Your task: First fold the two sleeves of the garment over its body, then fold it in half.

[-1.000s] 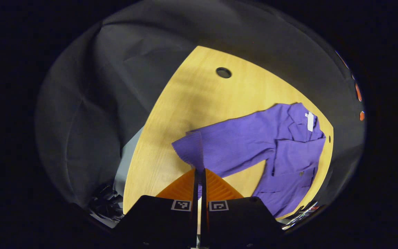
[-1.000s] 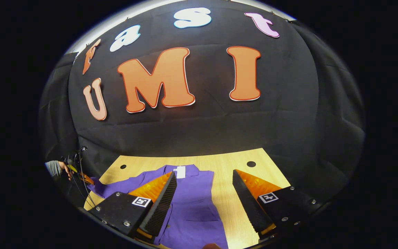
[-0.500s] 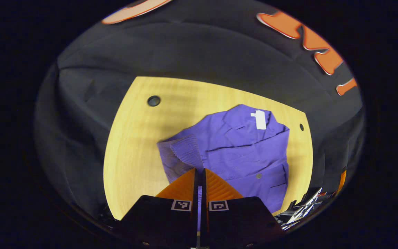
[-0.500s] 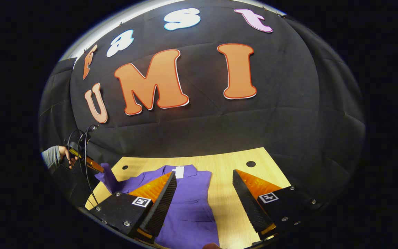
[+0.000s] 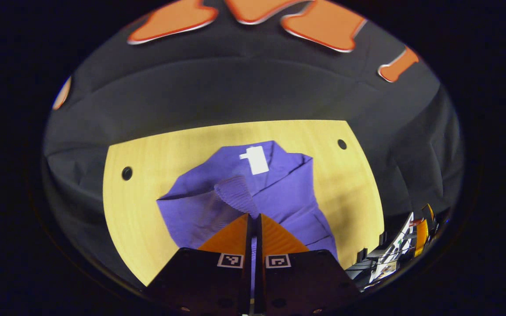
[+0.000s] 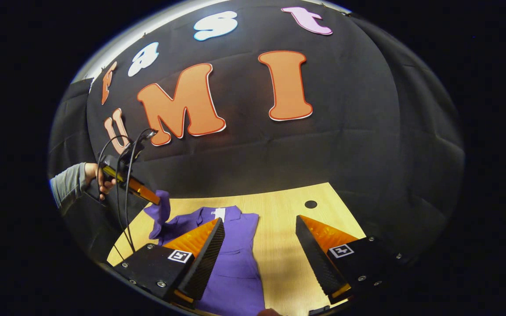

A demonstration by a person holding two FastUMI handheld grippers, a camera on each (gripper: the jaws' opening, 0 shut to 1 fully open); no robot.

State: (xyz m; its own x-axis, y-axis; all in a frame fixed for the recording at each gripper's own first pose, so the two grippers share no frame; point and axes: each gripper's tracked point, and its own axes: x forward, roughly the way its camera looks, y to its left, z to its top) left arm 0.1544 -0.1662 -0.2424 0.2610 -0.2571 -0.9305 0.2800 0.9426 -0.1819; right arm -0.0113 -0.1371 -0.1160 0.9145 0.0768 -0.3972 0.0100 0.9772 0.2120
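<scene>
The purple garment (image 5: pixel 279 197) lies mid-counter (image 5: pixel 139 219), soft, light and floppy, best pinched by a sleeve cuff (image 5: pixel 235 197), as the left gripper (image 5: pixel 254 219) does, lifting it over the body, while the right gripper (image 6: pixel 259 245) hovers spread and empty.

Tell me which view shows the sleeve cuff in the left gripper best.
Left gripper view: the ribbed sleeve cuff sits close, straight ahead of the left gripper, pinched above the shirt body. The right gripper view shows it small and far off, hanging from that gripper.
</scene>
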